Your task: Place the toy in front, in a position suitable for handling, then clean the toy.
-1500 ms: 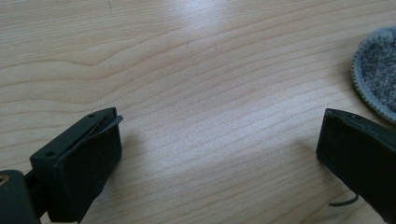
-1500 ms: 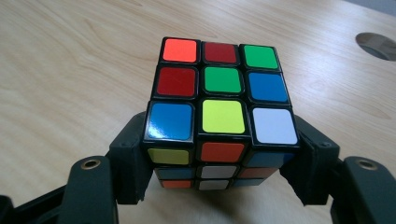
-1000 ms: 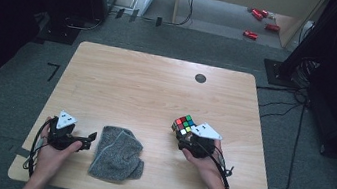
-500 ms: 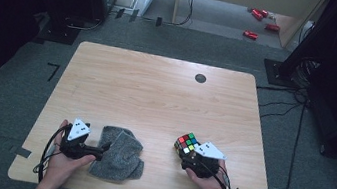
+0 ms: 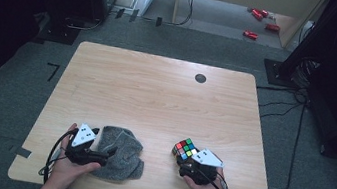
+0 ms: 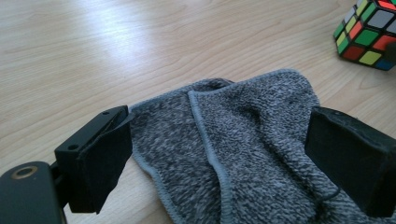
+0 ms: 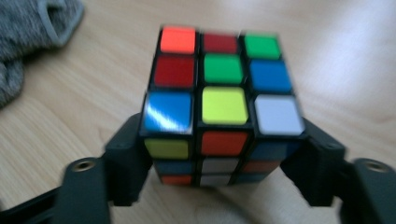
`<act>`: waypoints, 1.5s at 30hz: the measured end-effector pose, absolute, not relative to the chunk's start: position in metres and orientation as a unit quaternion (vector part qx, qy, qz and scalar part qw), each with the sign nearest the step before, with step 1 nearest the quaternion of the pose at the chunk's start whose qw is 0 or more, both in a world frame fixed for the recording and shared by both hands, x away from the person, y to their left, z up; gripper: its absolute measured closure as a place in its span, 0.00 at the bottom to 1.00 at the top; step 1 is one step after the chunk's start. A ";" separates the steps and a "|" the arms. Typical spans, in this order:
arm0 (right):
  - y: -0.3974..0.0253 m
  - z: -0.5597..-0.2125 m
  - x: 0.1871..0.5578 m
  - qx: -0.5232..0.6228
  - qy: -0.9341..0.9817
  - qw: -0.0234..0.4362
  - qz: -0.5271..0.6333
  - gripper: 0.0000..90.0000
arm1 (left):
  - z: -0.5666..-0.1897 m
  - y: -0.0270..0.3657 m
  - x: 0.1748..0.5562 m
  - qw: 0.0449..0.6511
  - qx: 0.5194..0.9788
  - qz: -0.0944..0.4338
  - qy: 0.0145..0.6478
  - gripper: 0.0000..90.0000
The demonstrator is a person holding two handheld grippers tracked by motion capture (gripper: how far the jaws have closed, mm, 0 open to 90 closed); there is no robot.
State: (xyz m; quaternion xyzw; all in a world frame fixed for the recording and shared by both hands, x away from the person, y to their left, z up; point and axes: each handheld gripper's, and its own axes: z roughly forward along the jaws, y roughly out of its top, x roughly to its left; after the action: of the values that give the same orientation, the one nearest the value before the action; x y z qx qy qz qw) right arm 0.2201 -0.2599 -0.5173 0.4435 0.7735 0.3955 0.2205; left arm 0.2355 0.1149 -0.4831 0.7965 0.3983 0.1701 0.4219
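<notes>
A crumpled grey towel (image 5: 122, 152) lies near the table's front edge, left of centre. My left gripper (image 5: 104, 156) reaches it from the left. In the left gripper view the towel (image 6: 252, 135) spreads between the jaws, and the gripper (image 6: 224, 161) stands open with its pads wide apart on either side of the fabric. A scrambled puzzle cube (image 5: 185, 149) rests at the front right. My right gripper (image 5: 186, 163) is shut on the cube (image 7: 219, 102), its two black jaws pressed against the bottom layer.
The wooden table (image 5: 156, 97) has a small black round hole (image 5: 200, 78) near its far right. Red tools (image 5: 259, 17) lie on the floor beyond it. A corner of the towel (image 7: 28, 37) lies left of the cube.
My left gripper has slid right until its jaws straddle the towel's edge. The right gripper has drawn the cube a little nearer the front edge.
</notes>
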 end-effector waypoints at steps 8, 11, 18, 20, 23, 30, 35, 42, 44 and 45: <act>-0.255 -0.521 0.225 0.435 0.789 0.212 0.377 0.25 | -0.481 0.108 0.231 0.429 0.803 0.155 0.384 0.09; -0.255 -0.521 0.226 0.434 0.790 0.210 0.377 0.27 | -0.482 0.105 0.230 0.428 0.808 0.143 0.378 0.09; -0.254 -0.522 0.231 0.447 0.791 0.201 0.366 0.37 | -0.487 0.090 0.225 0.399 0.840 0.128 0.344 0.15; -0.254 -0.522 0.231 0.448 0.791 0.199 0.367 0.37 | -0.492 0.088 0.226 0.385 0.848 0.130 0.340 0.15; -0.253 -0.522 0.231 0.446 0.791 0.201 0.367 0.38 | -0.496 0.087 0.228 0.372 0.856 0.124 0.337 0.16; -0.251 -0.522 0.230 0.437 0.794 0.207 0.369 0.38 | -0.511 0.082 0.231 0.343 0.869 0.114 0.337 0.23; -0.251 -0.522 0.230 0.433 0.796 0.205 0.370 0.38 | -0.507 0.084 0.231 0.342 0.871 0.124 0.329 0.54; -0.244 -0.519 0.227 0.422 0.800 0.204 0.375 0.39 | -0.504 0.091 0.243 0.382 0.857 0.074 0.339 0.87; -0.242 -0.518 0.226 0.419 0.801 0.203 0.376 0.39 | -0.495 0.091 0.243 0.407 0.847 0.075 0.333 0.89; -0.240 -0.517 0.226 0.416 0.802 0.202 0.378 0.39 | -0.488 0.089 0.242 0.420 0.843 0.076 0.328 0.89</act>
State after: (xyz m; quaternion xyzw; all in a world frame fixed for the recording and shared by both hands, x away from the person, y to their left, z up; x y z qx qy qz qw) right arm 0.2255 -0.2396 -0.5167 0.4156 0.8024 0.3779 0.2018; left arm 0.2421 0.0889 -0.4881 0.8429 0.3279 0.0762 0.4197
